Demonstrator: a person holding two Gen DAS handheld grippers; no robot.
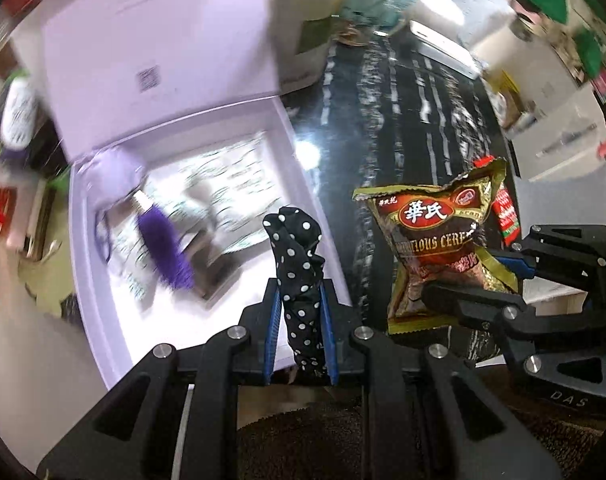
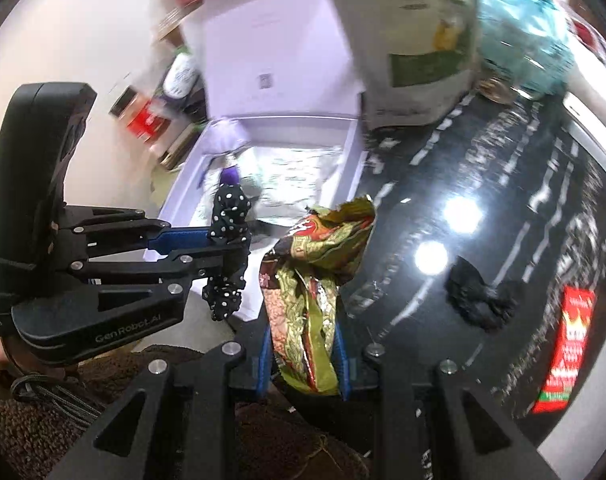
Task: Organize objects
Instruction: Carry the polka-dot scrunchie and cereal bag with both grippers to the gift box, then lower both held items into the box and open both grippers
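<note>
Here left gripper clamps polka-dot scrunchie above lilac box; right gripper pinches cereal packet. Only right wrist view shows black scrunchie on dark table.

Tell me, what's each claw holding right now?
Left gripper shut on polka-dot scrunchie. Right gripper shut on cereal packet. Open lilac box ahead, nothing blocking.

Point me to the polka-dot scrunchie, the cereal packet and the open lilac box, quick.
polka-dot scrunchie [image 1: 301, 276]: left wrist view, fabric between the blue pads.
cereal packet [image 2: 307, 304]: right wrist view, crumpled middle of the wrapper.
open lilac box [image 1: 303, 160]: left wrist view, its right wall.
</note>
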